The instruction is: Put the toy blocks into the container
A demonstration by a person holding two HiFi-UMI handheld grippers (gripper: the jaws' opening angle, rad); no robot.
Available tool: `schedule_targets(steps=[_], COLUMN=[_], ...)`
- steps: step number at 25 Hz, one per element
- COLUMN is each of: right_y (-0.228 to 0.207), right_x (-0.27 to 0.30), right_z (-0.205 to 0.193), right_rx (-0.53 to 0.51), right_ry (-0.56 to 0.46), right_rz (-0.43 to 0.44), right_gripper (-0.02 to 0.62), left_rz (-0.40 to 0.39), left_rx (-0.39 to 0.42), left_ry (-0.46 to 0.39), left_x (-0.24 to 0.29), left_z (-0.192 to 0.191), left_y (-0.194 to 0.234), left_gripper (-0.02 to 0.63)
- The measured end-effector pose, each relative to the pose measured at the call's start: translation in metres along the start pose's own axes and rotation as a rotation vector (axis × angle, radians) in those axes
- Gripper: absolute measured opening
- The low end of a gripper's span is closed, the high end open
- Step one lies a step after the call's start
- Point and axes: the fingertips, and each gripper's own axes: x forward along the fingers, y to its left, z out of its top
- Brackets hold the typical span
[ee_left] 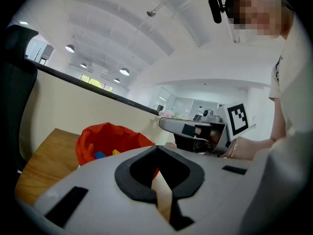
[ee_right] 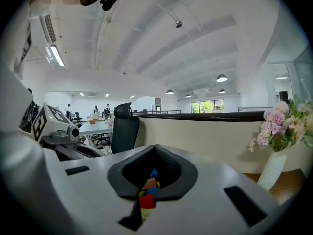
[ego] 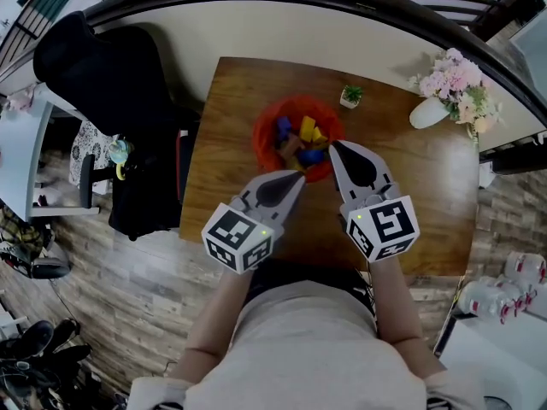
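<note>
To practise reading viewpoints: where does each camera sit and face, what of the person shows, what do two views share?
Head view: on the head, looking steeply down at the wooden table; forearms, left gripper and right gripper show.
Left gripper view: on the left gripper, facing the red container; the right forearm shows.
Right gripper view: on the right gripper, facing toy blocks, an office chair beyond.
Shared: the container, in head and left gripper views.

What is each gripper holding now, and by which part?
Nothing is held. The left gripper and the right gripper are both shut and empty, near the red container with the toy blocks inside.
</note>
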Motion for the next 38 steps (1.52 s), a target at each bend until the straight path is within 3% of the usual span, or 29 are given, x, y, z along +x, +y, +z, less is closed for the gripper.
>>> schedule_targets(steps=[5, 14, 28, 38], right_y=[0.001, -0.011, 0.003, 0.011], right_x=[-0.012, -0.030, -0.047, -0.054], right_z=[-0.013, -0.034, -0.072, -0.083], right_rx=[0.012, 0.029, 0.067, 0.064], right_ry=[0.022, 0.070, 0.144, 0.165], right_rz=[0.029, -0.011, 0.030, 0.049], right_gripper=[0.011, 0.011, 0.011, 0.011], left_rz=[-0.039, -0.081, -0.102, -0.103], left_rx=[0.022, 0.078, 0.068, 0.058], left_ry=[0.029, 0.130, 0.209, 0.210], left_x=[0.011, 0.025, 0.030, 0.032], left_z=[-0.007, -0.024, -0.052, -0.057], left_y=[-0.009, -0.020, -0.027, -0.030], left_gripper=[0.014, 0.014, 0.014, 0.014])
